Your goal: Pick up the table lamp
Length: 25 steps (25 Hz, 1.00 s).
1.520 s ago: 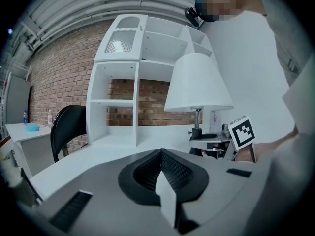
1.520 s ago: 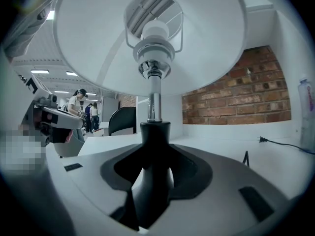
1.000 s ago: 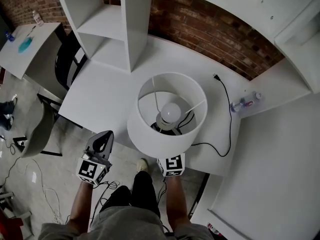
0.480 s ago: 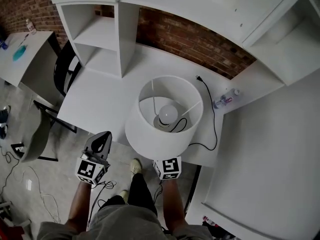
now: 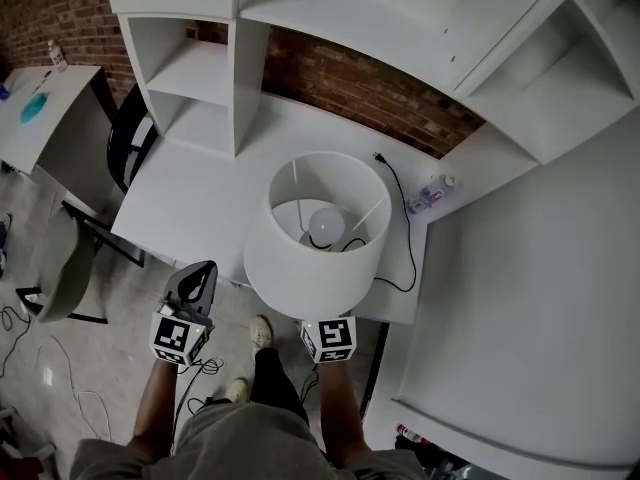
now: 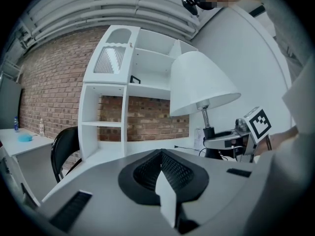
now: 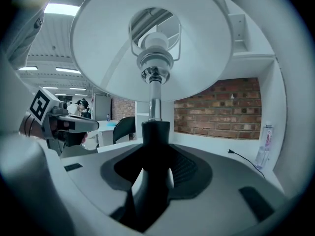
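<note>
While the right gripper (image 7: 155, 168) clamps the black neck (image 7: 156, 132) of the table lamp (image 5: 315, 233), lift straight and slowly. The grip sits low and the wide shade (image 5: 300, 273) carries weight high, so any wrist roll will probably tip it. The left gripper (image 6: 165, 186) hangs beside it, jaws together on nothing; it could steady the shade if required. The lamp is held over the near edge of the table (image 5: 195, 203). Its long axis runs vertically along the stem, base down, with the open shade top and bulb (image 5: 325, 225) facing up. Beyond, the power cord (image 5: 405, 243) trails across the table; allow slack to avoid snagging.
</note>
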Tool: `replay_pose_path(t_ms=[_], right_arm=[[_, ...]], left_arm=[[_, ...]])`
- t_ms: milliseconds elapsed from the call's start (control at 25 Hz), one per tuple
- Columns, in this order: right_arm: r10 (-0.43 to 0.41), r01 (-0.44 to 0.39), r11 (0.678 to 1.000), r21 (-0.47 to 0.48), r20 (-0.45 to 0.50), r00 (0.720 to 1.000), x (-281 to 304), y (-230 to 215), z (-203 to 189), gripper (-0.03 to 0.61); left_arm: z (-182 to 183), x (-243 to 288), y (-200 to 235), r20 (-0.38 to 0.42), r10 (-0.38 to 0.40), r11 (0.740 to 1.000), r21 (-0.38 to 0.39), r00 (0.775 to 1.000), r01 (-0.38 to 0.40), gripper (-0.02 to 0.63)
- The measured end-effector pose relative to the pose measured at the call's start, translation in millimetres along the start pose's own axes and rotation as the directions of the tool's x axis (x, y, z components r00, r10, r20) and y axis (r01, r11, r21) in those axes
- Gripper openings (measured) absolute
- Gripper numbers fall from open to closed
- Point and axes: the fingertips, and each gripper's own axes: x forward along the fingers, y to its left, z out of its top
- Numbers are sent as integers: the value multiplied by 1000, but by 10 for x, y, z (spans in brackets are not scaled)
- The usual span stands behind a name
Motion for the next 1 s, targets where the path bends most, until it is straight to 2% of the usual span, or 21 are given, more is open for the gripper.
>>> replay_pose_path(t_ms=[480, 600, 1000], right_arm=[[13, -13, 1000, 12, -3, 1000, -472, 377, 178, 167], [9, -10, 1000, 29, 6, 1000, -622, 465, 230, 167], [-62, 63, 996, 58, -21, 998, -1142, 610, 209, 167]], left_arm=[[76, -372, -283, 6, -31, 999, 7, 999, 31, 3], [88, -482, -319, 5, -15, 1000, 10, 1000, 15, 3], [132, -961, -474, 16, -7, 1000, 8, 1000, 7, 3]])
